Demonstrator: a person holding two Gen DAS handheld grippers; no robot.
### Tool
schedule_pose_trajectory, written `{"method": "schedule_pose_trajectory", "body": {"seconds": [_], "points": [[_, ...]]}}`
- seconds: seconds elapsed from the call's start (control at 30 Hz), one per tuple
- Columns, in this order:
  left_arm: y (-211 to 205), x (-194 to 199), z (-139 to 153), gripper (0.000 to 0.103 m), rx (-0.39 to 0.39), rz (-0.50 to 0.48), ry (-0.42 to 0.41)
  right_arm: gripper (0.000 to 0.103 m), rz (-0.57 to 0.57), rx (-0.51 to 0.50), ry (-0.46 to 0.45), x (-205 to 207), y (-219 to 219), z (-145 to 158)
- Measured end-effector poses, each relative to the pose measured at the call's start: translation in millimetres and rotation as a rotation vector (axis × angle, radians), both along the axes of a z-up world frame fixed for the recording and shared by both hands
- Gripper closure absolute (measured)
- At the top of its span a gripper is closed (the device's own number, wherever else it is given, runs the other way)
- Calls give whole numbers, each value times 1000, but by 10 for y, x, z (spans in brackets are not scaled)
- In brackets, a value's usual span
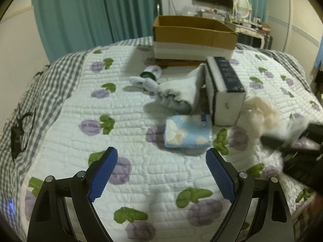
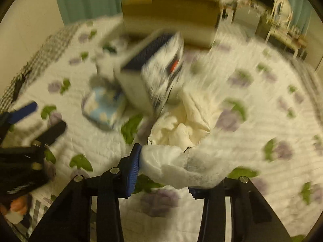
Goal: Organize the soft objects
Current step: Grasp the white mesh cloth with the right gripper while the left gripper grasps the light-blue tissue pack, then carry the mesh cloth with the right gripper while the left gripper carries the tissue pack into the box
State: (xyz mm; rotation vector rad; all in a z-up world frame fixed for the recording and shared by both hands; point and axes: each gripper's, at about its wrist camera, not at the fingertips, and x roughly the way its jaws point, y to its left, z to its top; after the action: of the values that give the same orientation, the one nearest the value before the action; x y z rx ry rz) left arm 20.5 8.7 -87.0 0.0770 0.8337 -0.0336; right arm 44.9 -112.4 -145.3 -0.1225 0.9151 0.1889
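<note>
My left gripper (image 1: 161, 159) is open and empty above the quilt, just short of a folded light-blue cloth (image 1: 187, 133). Beyond it lie a white and grey cloth bundle (image 1: 179, 92), a white sock roll (image 1: 149, 76) and a cream cloth (image 1: 262, 111). My right gripper (image 2: 163, 169) is shut on a white fluffy cloth (image 2: 177, 167); it shows blurred at the right of the left wrist view (image 1: 292, 141). An open cardboard box (image 1: 191, 34) stands at the far side of the bed. The right wrist view is motion-blurred.
A white and dark blue packet (image 1: 224, 88) stands upright beside the cloths. The floral quilt (image 1: 80, 104) covers the bed. Teal curtains, a wall screen and a dressing table are behind.
</note>
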Motion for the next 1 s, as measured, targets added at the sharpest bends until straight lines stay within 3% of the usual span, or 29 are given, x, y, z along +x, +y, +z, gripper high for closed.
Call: {"method": "schedule_pose_trajectory", "body": {"seconds": [0.1, 0.27, 0.47, 0.57, 0.6, 0.63, 0.67, 1.0], "points": [[-99, 82, -31, 12, -17, -32, 16, 63, -2, -10, -86, -33, -107, 324], [-217, 284, -194, 13, -43, -51, 50, 63, 23, -86, -159, 203, -148, 565], [-221, 573, -460, 15, -79, -42, 98, 63, 25, -35, -140, 325, -261, 408], [-278, 657, -562, 15, -55, -52, 109, 63, 36, -26, -125, 339, -266, 305], [-295, 664, -586, 17, -55, -60, 110, 63, 39, -20, -126, 336, -272, 289], [-304, 664, -602, 30, -59, -66, 113, 63, 40, -16, -126, 331, -284, 277], [-311, 662, -617, 30, -67, -74, 123, 63, 41, -11, -127, 327, -291, 268], [-329, 224, -251, 31, -46, -102, 32, 63, 47, 38, -202, 70, -346, 446]]}}
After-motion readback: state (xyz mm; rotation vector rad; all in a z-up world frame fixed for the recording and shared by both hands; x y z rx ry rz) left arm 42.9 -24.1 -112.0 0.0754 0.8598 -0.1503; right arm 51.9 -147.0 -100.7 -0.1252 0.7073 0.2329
